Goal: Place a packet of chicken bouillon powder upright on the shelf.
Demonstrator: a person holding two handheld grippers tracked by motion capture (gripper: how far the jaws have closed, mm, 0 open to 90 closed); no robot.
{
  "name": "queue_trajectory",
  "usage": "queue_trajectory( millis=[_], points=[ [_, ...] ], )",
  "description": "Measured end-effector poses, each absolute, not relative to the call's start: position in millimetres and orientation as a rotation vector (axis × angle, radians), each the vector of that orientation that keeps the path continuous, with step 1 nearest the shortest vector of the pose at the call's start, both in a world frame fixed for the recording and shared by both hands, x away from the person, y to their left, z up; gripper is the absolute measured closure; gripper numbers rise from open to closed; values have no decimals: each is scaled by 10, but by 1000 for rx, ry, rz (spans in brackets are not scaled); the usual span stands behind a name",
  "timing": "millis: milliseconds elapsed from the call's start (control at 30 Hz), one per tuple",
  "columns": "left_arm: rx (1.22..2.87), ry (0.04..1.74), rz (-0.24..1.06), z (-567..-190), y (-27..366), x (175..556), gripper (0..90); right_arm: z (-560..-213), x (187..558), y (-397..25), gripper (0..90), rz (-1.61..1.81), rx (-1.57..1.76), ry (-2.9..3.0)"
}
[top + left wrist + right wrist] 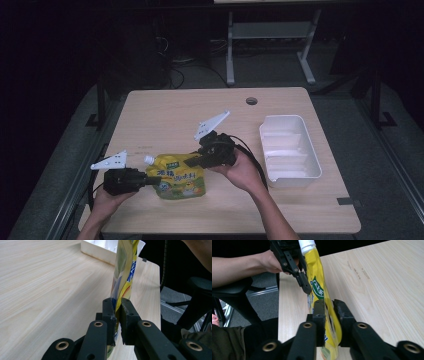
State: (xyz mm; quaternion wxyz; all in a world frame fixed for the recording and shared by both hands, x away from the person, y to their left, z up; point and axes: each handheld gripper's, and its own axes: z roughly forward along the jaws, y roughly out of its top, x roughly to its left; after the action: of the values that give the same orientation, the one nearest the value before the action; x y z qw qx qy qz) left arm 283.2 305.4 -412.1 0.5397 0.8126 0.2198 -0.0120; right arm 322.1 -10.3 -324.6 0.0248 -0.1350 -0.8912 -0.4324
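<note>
Pale wood made up the worktop, with dark floor around it. On its right part stood a white tray with inner dividers, well apart from the hands. Near the front edge, left of centre, a yellow spouted pouch with green and blue print was held between both claws, its white cap pointing toward the upper left. The left claw, gripped in the person's left hand, was closed on the pouch's left edge; in the left gripper view its jaws pinched the thin material. The right claw, held in the right hand, was clamped on the pouch's upper right edge, jaws pressing both faces.
</note>
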Motion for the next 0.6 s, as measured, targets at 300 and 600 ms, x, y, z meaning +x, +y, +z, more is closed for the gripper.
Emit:
queue_trajectory(
  millis=[300, 600],
  points=[
    [1936, 527, -24, -4117, 3053, 2831, 832, -3397, 3232, -98, 684, -1325, -441, -2737],
    [1938, 529, -22, -4116, 3054, 2835, 831, -3543, 3243, -38, 695, -1314, -464, -2718]
  ],
)
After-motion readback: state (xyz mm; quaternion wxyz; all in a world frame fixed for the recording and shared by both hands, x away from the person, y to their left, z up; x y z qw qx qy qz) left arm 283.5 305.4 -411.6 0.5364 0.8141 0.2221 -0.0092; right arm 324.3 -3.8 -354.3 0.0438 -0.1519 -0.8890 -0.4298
